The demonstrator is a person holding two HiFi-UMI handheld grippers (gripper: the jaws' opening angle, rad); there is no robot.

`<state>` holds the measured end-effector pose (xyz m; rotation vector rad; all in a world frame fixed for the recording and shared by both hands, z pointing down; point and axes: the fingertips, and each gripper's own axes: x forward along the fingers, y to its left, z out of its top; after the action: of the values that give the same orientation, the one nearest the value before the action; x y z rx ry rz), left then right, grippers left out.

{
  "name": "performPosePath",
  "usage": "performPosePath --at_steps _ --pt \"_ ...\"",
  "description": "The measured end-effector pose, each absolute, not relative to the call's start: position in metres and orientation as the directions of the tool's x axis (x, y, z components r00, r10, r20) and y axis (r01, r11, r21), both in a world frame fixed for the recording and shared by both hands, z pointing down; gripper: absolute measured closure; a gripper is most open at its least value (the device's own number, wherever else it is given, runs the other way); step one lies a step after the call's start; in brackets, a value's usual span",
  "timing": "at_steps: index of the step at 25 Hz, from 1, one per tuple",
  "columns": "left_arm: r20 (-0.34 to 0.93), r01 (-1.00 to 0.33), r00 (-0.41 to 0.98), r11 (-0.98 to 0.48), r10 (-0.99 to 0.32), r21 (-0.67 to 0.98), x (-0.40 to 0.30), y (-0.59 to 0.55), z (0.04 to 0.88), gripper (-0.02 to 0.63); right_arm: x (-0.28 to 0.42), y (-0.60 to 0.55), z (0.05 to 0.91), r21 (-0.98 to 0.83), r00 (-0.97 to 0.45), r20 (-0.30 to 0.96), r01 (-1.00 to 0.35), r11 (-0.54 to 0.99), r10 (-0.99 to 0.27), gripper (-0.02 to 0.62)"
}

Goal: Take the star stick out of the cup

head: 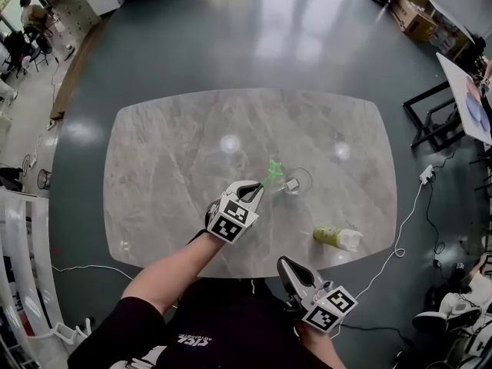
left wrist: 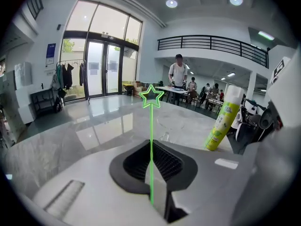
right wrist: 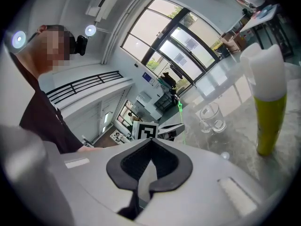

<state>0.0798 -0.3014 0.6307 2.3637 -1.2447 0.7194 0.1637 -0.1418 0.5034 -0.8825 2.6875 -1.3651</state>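
My left gripper (head: 258, 187) is shut on the thin green star stick (left wrist: 151, 140), which stands up between its jaws with the star (left wrist: 151, 96) at the top. In the head view the star (head: 274, 167) hangs just left of the clear glass cup (head: 298, 181), outside it. The cup (right wrist: 210, 117) stands upright on the marble table (head: 169, 167). My right gripper (head: 286, 266) is at the table's near edge, shut with nothing between its jaws. From the right gripper view, the left gripper (right wrist: 157, 131) and the stick (right wrist: 180, 108) are to the left of the cup.
A yellow-green spray bottle (head: 337, 237) with a white cap stands on the table near the front right, close to my right gripper (right wrist: 148, 171). A white cable (head: 400, 229) runs along the floor on the right. Desks and boxes stand far off.
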Motion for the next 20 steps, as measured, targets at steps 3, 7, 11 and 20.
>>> performPosePath --at_steps 3,7,11,20 --pt "0.622 -0.836 0.471 -0.542 -0.625 0.088 0.082 -0.300 0.648 0.591 0.166 -0.140 0.504 -0.746 -0.835 0.240 -0.485 0.457 -0.495 0.584" --pt "0.669 -0.830 0.462 -0.549 -0.582 0.096 0.084 -0.301 0.670 0.590 0.172 -0.141 0.503 -0.744 -0.820 0.237 -0.498 0.446 -0.521 0.584" --pt "0.719 -0.824 0.449 -0.557 -0.532 0.103 0.084 -0.299 0.690 0.591 0.180 -0.137 0.499 -0.742 -0.801 0.236 -0.515 0.430 -0.550 0.583" --pt "0.787 -0.816 0.398 -0.574 -0.472 0.068 0.076 -0.300 0.721 0.589 0.195 -0.131 0.490 -0.724 -0.754 0.240 -0.558 0.405 -0.611 0.584"
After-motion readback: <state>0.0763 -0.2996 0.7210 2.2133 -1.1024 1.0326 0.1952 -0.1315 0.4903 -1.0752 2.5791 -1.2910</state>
